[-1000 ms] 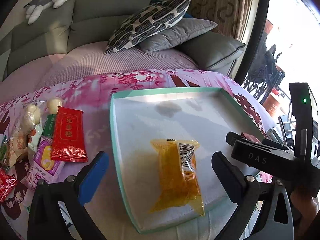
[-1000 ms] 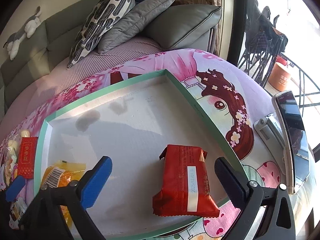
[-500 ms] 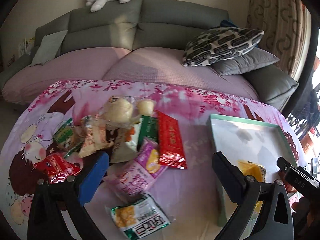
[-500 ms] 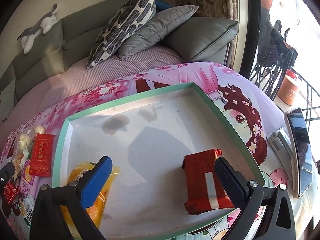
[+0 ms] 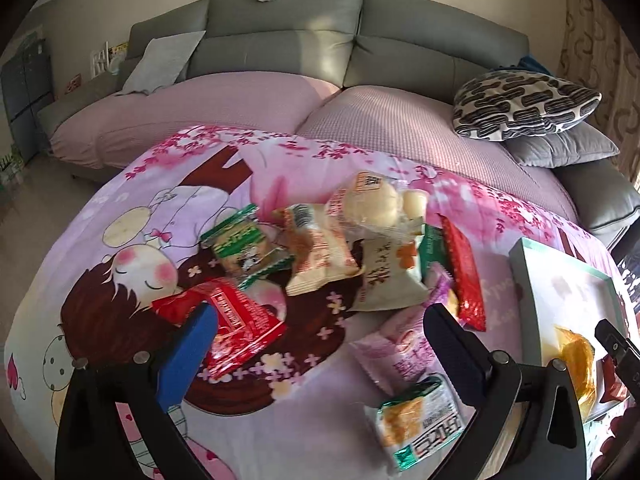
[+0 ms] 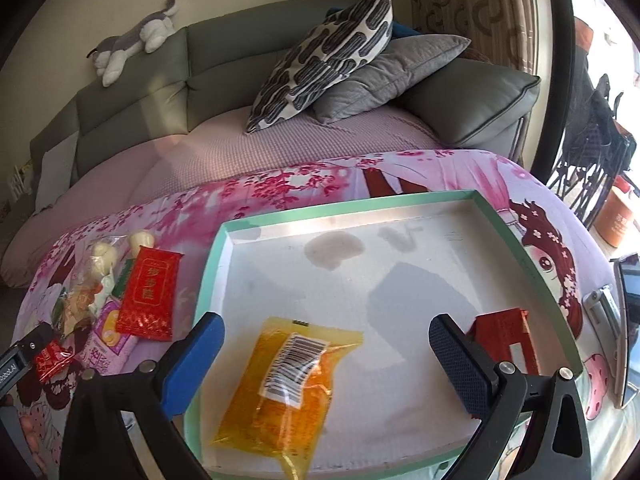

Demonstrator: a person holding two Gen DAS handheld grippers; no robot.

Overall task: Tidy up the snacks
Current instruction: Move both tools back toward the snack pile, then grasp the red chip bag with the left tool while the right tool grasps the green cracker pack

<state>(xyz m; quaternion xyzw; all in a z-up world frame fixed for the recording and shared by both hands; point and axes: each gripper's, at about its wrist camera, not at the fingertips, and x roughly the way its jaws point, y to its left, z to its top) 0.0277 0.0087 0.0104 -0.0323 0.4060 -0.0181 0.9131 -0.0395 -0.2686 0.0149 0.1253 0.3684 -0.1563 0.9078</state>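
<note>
Sofa point(image 5: 360, 32) cushions in grey leather-like upholstery fill the back of both views, with a mauve waffle-textured seat cover and a plush grey-and-white toy point(image 6: 132, 40) lying along the top. A glossy pink cartoon-printed cloth point(image 5: 140, 208) covers the table in front.

On the cloth's right side sits the shallow rectangular tray point(image 6: 216, 264), mint-green rim, white stained floor. Two snacks lie inside: a translucent yellow packet point(image 6: 288, 384), barcode up, its long axis running from the near-left corner up toward the far right, and a red foil packet point(image 6: 504, 336) near the right wall, partly hidden by a finger.

Left of the tray lies the loose pile of snacks point(image 5: 340, 248), crinkly foil and clear plastic wrappers overlapping. A long red sachet point(image 5: 462, 272) at the pile's tray-side edge points away from the camera; a green-and-white packet point(image 5: 420, 420) lies nearest, apart from the heap.

The left gripper point(image 5: 316, 344) hangs over the pile with its fingers spread wide and nothing between them; a second ago it looked at the tray and the yellow packet, so it has swung left. The right gripper point(image 6: 324, 348) is likewise wide and empty above the tray; it has drawn left, so the yellow packet now sits between its fingers rather than the red one.
</note>
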